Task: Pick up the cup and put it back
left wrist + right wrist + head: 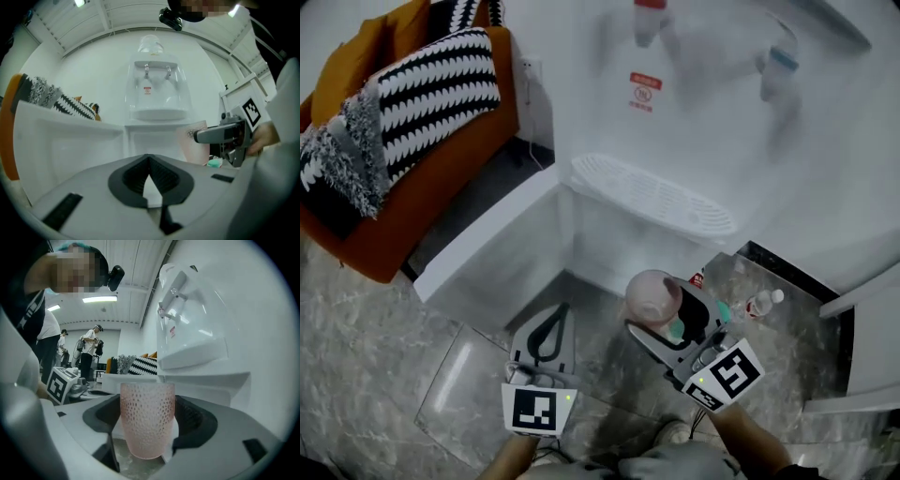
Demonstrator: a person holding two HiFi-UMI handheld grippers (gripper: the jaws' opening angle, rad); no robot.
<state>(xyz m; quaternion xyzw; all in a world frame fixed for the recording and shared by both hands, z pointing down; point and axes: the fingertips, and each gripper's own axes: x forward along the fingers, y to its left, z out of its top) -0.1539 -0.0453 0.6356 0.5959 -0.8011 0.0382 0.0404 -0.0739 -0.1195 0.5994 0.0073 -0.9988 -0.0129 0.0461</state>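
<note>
Right gripper (656,317) is clamped on the cup (147,416), a pink dimpled tumbler held upright between both jaws, low in front of the dispenser (694,122) and below its drip tray (652,195). Left gripper (149,168) sits just beside it, level, jaws closed to a point on nothing. Each carries a black-and-white marker cube (532,410). A forearm (748,439) reaches in behind the right gripper. On the dispenser a red label (645,92) shows a prohibition sign; its writing is too small to read. Sofa (412,159) stands to the left.
</note>
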